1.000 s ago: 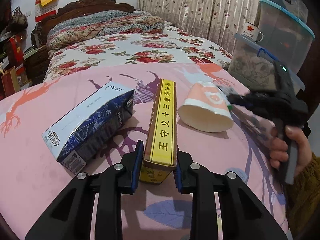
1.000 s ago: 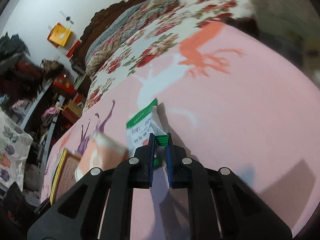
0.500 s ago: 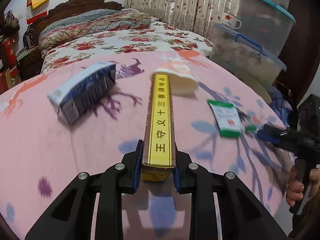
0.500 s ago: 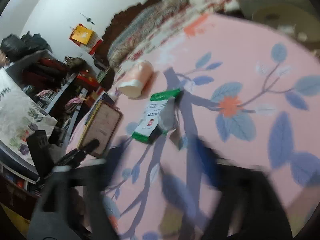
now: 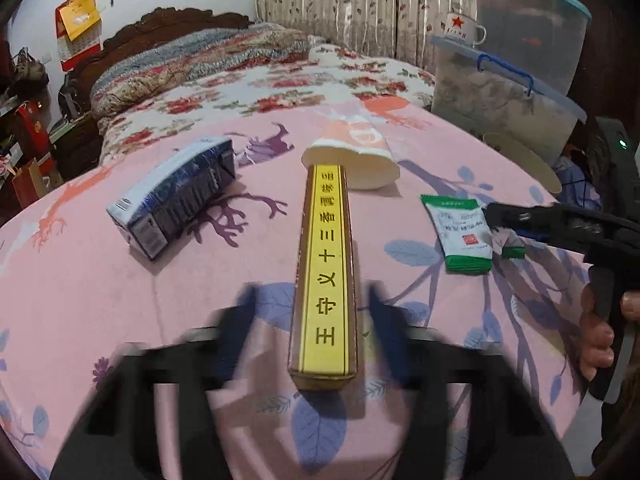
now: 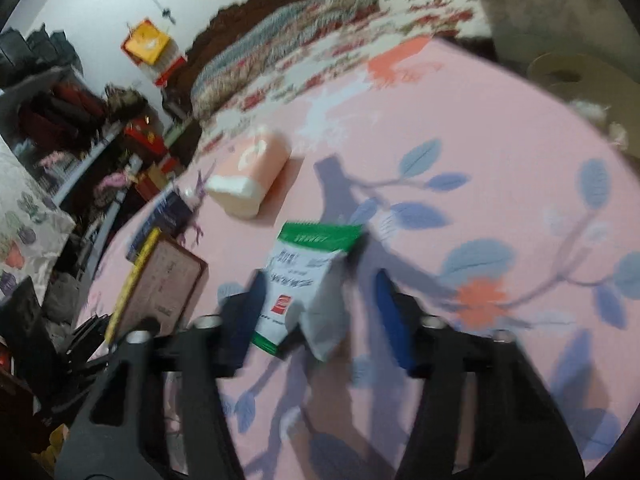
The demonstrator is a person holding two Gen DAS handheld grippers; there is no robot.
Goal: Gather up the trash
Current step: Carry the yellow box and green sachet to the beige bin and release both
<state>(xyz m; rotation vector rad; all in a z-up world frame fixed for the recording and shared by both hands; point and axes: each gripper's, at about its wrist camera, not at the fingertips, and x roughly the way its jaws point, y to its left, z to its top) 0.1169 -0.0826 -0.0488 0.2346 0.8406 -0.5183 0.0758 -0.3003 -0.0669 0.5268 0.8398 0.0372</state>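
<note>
Yellow box (image 5: 326, 276) now lies released between the left gripper's (image 5: 310, 312) spread fingers; the right gripper (image 6: 318, 300), likewise opened, straddles the green packet (image 6: 304, 276), pink sheet (image 5: 80, 300) bare around both.

Two wrist cameras, both looking low across my pink bedspread (image 5: 100, 300).

My left view looks along the long yellow box (image 5: 326, 268) toward the headboard (image 5: 176, 24), close above the cloth. My right view sits right of that box, tilted and angled leftward, very near the green-and-white packet (image 6: 304, 276). Both share the box (image 6: 160, 288), the packet (image 5: 464, 232), the tipped paper cup (image 5: 356, 158) (image 6: 250, 172) beyond the box, and the wall calendar (image 5: 78, 26) (image 6: 150, 48).
</note>
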